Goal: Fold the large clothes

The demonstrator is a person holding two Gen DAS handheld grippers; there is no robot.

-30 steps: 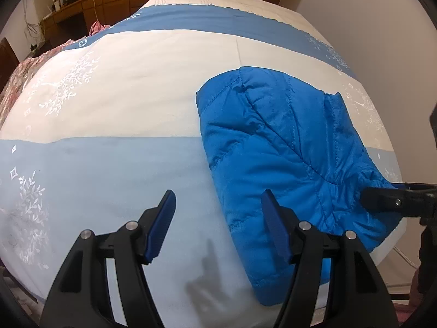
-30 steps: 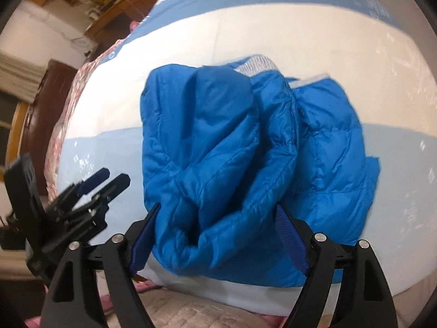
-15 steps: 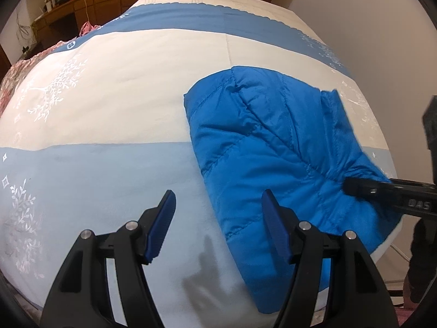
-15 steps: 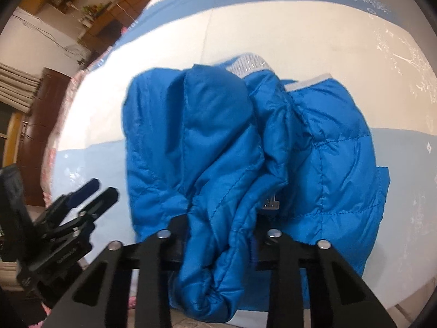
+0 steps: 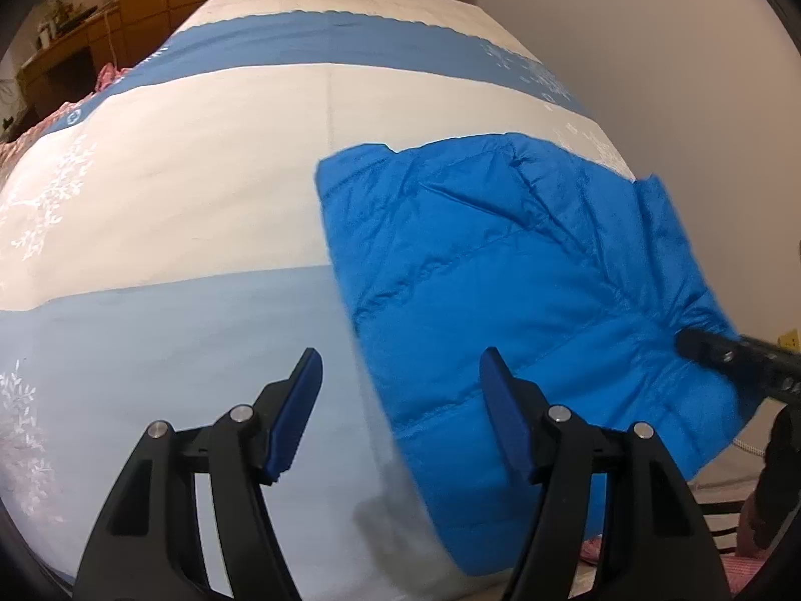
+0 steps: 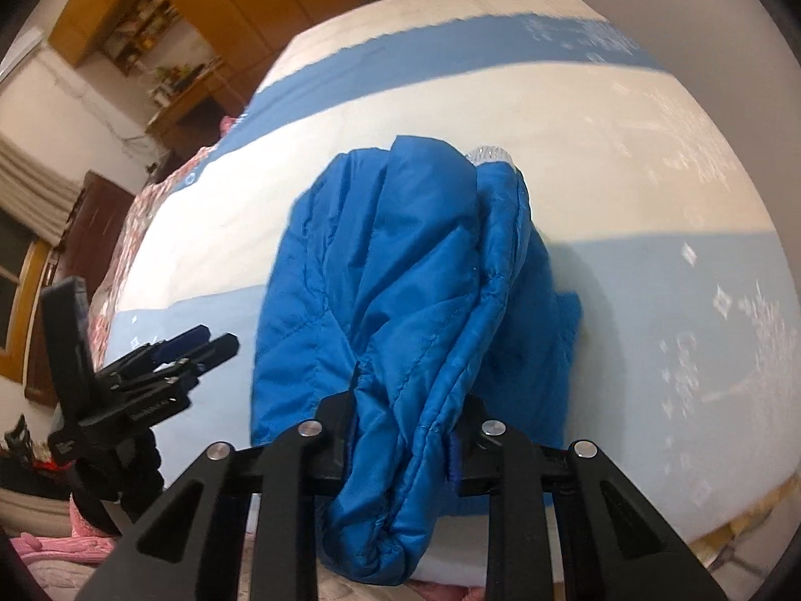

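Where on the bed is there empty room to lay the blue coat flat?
The bedspread left of the blue puffer jacket is bare, across the cream and pale-blue bands. It is crowded at the near right edge, where the right claw pinches the jacket.

A blue quilted jacket (image 6: 400,290) lies bunched on a bed cover (image 6: 626,160) banded in white and blue, a thick fold of it clamped between the jaws of the right gripper (image 6: 400,430), while the left gripper (image 6: 200,345) hovers open beside it.
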